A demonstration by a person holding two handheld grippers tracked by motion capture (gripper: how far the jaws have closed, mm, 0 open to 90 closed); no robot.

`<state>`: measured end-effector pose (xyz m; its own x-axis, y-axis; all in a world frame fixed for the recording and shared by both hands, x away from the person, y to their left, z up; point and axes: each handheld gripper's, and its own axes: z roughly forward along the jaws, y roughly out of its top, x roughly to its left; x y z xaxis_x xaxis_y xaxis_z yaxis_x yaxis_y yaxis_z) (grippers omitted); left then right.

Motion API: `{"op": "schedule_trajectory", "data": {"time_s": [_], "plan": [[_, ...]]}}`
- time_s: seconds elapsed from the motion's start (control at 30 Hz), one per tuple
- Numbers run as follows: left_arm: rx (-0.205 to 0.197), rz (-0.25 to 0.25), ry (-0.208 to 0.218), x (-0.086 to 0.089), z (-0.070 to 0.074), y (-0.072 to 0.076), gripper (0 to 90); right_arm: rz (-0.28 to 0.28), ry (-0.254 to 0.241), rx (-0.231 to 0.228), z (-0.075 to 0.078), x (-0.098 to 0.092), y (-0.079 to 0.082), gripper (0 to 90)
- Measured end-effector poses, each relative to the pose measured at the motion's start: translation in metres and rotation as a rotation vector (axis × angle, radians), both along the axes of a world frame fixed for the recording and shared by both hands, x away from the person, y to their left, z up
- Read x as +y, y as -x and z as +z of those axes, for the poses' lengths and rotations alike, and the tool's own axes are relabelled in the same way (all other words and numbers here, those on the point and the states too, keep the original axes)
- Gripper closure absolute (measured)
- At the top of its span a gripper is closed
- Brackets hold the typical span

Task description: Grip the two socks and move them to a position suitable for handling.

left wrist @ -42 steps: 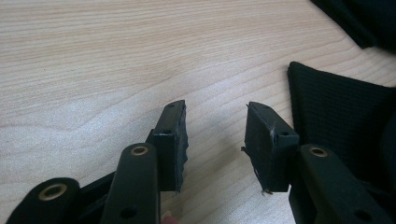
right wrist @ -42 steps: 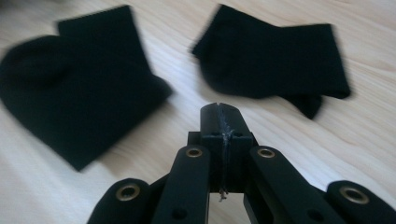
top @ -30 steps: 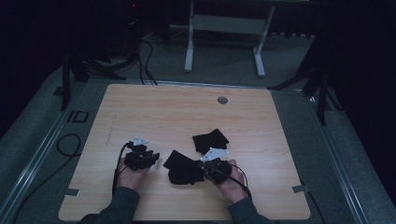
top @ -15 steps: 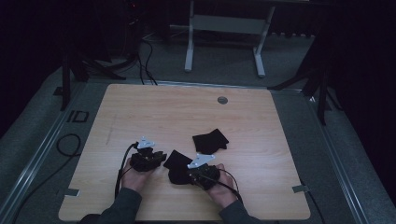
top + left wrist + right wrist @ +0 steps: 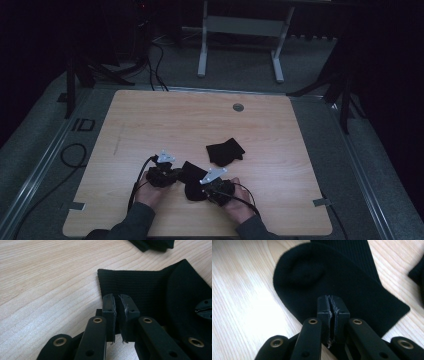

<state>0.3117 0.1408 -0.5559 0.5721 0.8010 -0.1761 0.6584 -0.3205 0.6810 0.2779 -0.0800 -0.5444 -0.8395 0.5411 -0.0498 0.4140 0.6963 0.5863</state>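
The black sock [image 5: 192, 181] lies flat on the table [image 5: 150, 120] near its front edge, between our two hands. Our left gripper [image 5: 117, 300] has its jaws nearly together with a thin slit between them, tips resting over the ribbed cuff; we cannot tell for sure whether any cloth is pinched. Our right gripper [image 5: 332, 303] has its jaws pressed together over the sock's foot end, and again we cannot tell if fabric sits between them. In the high view the left gripper [image 5: 167, 172] and right gripper [image 5: 212, 184] flank the sock closely.

We judge that we are at the grasping step, taking hold of each end to straighten or fold the sock. The next move calls for a sure pinch on both ends, then a lift.

Farther off lies a second black sock [image 5: 225, 151], folded. We read no brand or writing on either sock.
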Motion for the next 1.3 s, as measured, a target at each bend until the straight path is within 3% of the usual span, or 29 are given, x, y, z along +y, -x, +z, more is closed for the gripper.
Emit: {"op": "schedule_trajectory", "data": {"time_s": [0.3, 0.53, 0.63, 0.9, 1.07, 1.13, 1.3], "plan": [[0.003, -0.008, 0.002, 0.000, 0.000, 0.001, 84.1, -0.024, -0.003, 0.011, 0.002, -0.015, -0.005, 86.9], [0.005, -0.009, 0.001, 0.000, 0.000, 0.001, 84.3, -0.097, 0.036, -0.001, 0.003, -0.035, -0.012, 87.3], [0.005, -0.008, 0.001, 0.000, 0.000, 0.001, 84.2, -0.096, 0.026, -0.004, 0.005, -0.037, -0.010, 86.6], [0.002, -0.006, 0.001, 0.000, 0.000, 0.001, 83.8, -0.012, -0.029, -0.030, 0.020, -0.023, 0.008, 78.3], [0.002, -0.006, 0.001, -0.001, 0.000, 0.001, 83.6, 0.053, -0.037, -0.039, 0.021, -0.006, 0.022, 64.9], [0.002, -0.006, 0.002, -0.001, 0.000, 0.001, 83.4, 0.076, -0.045, -0.036, 0.019, 0.004, 0.028, 53.7], [0.001, -0.007, 0.002, -0.001, 0.000, 0.002, 83.2, 0.069, -0.007, -0.066, 0.013, 0.013, 0.032, 47.5]]}}
